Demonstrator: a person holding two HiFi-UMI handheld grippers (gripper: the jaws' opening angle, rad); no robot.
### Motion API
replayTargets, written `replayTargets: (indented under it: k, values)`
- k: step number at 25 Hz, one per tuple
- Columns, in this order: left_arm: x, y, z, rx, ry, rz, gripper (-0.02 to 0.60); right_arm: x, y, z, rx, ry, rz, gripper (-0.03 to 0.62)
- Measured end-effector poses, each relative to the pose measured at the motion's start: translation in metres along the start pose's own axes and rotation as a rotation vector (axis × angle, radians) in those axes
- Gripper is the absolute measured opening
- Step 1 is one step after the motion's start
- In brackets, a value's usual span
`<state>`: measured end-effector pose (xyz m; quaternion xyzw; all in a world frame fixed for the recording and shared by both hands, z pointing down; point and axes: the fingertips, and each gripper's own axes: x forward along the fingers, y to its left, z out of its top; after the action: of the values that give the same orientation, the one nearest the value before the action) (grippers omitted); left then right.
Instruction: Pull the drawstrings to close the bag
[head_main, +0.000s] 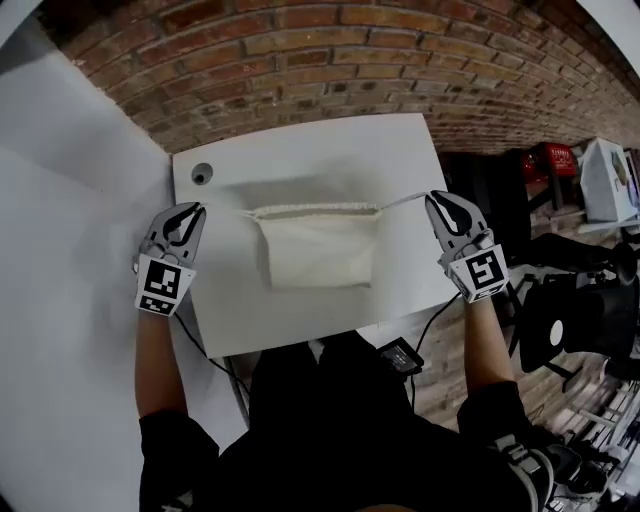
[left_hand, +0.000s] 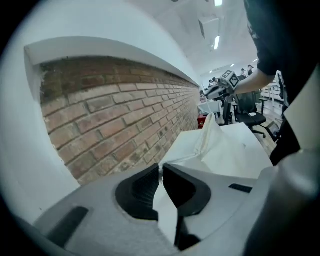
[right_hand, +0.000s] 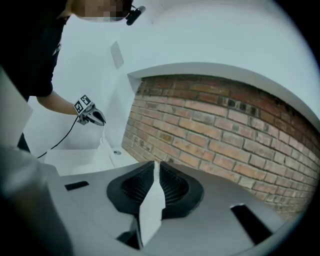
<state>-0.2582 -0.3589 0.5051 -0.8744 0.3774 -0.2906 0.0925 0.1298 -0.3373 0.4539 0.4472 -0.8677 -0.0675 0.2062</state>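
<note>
Two clamps | left gripper pinches left drawstring, right gripper pinches right drawstring | I hold bag hung over table centre, so pulling apart should cinch it.

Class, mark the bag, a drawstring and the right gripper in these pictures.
bag (head_main: 318, 250), head view, middle of its cloth front.
drawstring (right_hand: 150, 207), right gripper view, flat end behind the jaws.
right gripper (head_main: 434, 198), head view, between its fingertips.

The bag hangs over the table by its drawstrings, between left claw and right claw
</note>
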Motion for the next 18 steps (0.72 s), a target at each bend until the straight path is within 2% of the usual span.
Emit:
replayTargets:
  k: [5,9,13,18]
  values:
    - [-0.038,0.035,0.059,0.035,-0.077,0.140,0.038,-0.022,-0.037,0.072,-0.085,-0.117,-0.034,0.041]
    - [-0.068,0.057,0.104,0.059,-0.122,0.223,0.038,-0.043,-0.069,0.127,-0.124,-0.223,-0.085,0.041]
    - [-0.095,0.074,0.151,0.081,-0.164,0.292,0.038,-0.069,-0.098,0.175,-0.238,-0.278,-0.147,0.041]
    - [-0.129,0.098,0.220,0.176,-0.220,0.363,0.038,-0.101,-0.133,0.238,-0.347,-0.345,-0.187,0.041]
